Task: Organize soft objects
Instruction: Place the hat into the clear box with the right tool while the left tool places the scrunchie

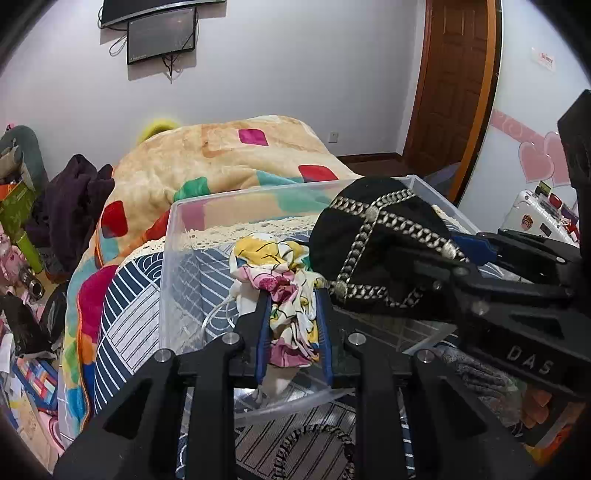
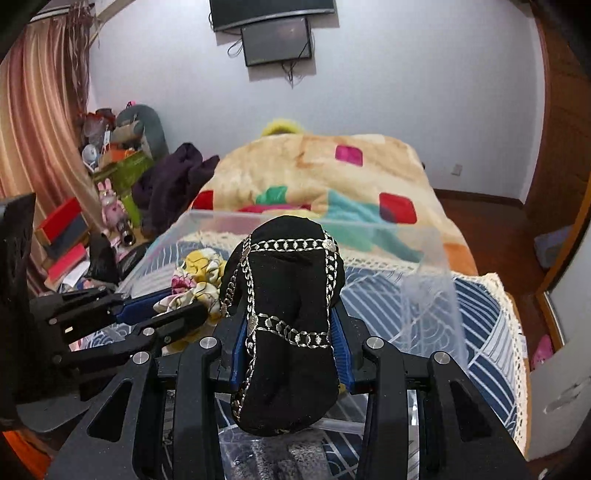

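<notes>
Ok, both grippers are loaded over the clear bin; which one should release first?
Probably left: the left gripper holds the floral cloth low inside the clear bin, while the right gripper's black cap sits higher.

Both our tools clamped

Our left tool (image 1: 291, 314) and right tool (image 2: 288, 347) sit side by side, each pinching fabric.

Each camera sits close behind its own tool, looking along the bed (image 1: 122, 295) toward the far wall. Both see the clear box (image 2: 424, 295) and wall screen (image 1: 160, 35).
</notes>
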`<state>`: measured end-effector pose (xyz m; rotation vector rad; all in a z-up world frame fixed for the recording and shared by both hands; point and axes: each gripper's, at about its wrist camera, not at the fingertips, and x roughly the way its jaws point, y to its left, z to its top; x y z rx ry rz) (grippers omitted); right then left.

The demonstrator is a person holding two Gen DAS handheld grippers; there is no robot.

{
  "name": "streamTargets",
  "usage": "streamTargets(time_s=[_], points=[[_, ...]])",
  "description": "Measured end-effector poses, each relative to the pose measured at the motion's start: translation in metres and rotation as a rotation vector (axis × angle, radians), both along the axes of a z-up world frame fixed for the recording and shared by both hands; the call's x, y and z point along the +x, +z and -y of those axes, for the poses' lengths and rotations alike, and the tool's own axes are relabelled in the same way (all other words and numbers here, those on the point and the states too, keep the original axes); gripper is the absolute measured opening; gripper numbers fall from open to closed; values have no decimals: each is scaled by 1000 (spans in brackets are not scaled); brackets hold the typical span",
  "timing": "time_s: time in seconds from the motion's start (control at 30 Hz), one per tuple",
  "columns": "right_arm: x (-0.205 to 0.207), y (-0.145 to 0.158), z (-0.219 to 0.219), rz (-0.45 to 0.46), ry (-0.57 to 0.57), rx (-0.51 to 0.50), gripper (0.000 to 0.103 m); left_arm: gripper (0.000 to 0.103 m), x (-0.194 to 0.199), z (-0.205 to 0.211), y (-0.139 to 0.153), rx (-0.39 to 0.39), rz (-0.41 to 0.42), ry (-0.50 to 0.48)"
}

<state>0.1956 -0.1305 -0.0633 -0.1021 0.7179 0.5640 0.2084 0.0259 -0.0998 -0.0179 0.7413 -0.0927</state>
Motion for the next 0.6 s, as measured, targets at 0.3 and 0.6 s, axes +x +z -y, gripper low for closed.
streamTargets(time_s=[0.3,0.6], points=[[2,-5,-10,-8,43,-84,37,33,1,-2,0,11,-14,15],[4,0,-7,-19,37,-115,48,51,-14,-11,6,-9,4,9]])
